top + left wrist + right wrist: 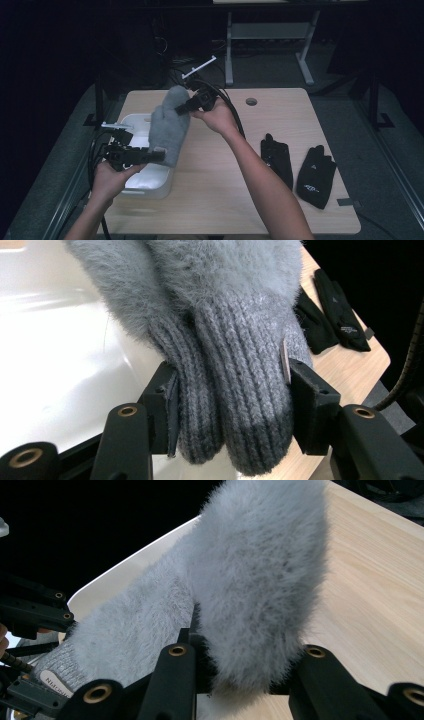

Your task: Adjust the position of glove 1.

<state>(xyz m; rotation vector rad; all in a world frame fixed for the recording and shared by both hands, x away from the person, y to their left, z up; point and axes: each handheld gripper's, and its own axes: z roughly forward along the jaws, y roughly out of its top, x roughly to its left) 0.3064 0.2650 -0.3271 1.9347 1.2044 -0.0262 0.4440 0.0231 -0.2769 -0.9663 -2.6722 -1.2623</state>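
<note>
The fluffy grey knitted mittens, two laid together as a pair with ribbed cuffs, hang stretched in the air between the two grippers, above the near-left part of the pale wooden table and over the white plastic bin that sits at its left edge. The left gripper is clamped on the ribbed cuffs: in the left gripper view both cuffs sit side by side between the black jaws, the pads pressing in on them from either side. The right gripper is clenched on the furry fingertip end, the pile bulging out around its jaws in the right gripper view. The pair tilts, its fingertip end higher and farther from the person, its cuffs lower and nearer. Well apart on the right side of the table lie two black fabric gloves, flat and just beside each other. By my judgement, the step in hand is carrying the grey pair to the bin, with the black gloves yet to be dealt with. The next move probably calls for lowering both ends together until the mittens rest inside the bin walls, then loosening both grips without snagging the fluff or dragging an end back over the rim.
</note>
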